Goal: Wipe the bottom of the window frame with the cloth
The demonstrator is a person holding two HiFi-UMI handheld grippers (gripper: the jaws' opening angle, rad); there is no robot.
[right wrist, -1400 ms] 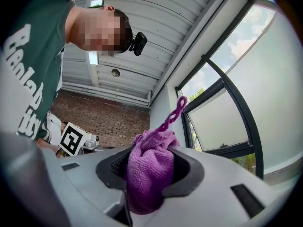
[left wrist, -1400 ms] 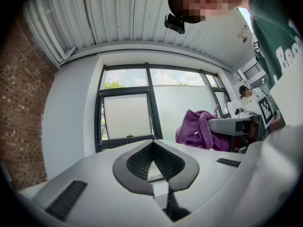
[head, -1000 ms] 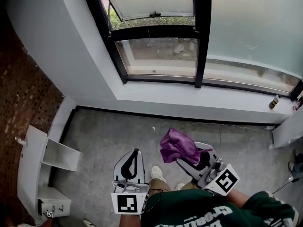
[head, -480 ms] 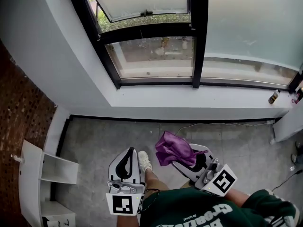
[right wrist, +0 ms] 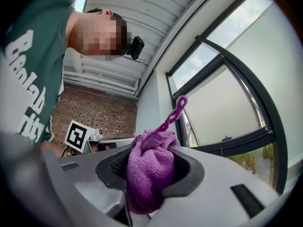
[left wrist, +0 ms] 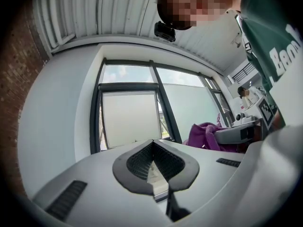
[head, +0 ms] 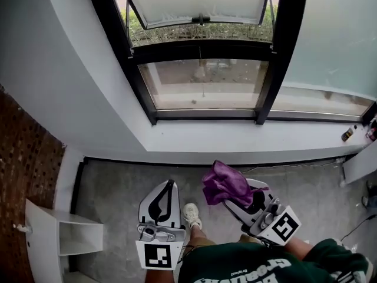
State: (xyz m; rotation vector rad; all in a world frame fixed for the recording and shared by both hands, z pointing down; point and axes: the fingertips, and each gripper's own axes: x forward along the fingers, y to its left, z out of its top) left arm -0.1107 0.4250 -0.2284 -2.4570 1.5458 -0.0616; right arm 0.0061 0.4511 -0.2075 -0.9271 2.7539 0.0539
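Note:
A purple cloth (head: 222,182) is bunched in my right gripper (head: 235,194), whose jaws are shut on it; the cloth (right wrist: 150,167) fills the jaws in the right gripper view. My left gripper (head: 165,194) is held beside it, shut and empty, its pads (left wrist: 150,163) meeting at the tip. Both grippers hang above the grey floor, well short of the window. The black window frame's bottom rail (head: 206,115) runs across the middle of the head view, above a white sill (head: 235,135). The cloth (left wrist: 204,135) also shows at the right of the left gripper view.
A white shelf unit (head: 56,240) stands at the lower left by a brick wall (head: 23,158). A cable (head: 283,165) runs along the floor under the sill. Small bottles (head: 347,134) sit at the sill's right end. A shoe (head: 191,214) shows between the grippers.
The view has shifted toward the window and rightward; the window looms larger. Both grippers hold the same pose, the right still shut on the cloth.

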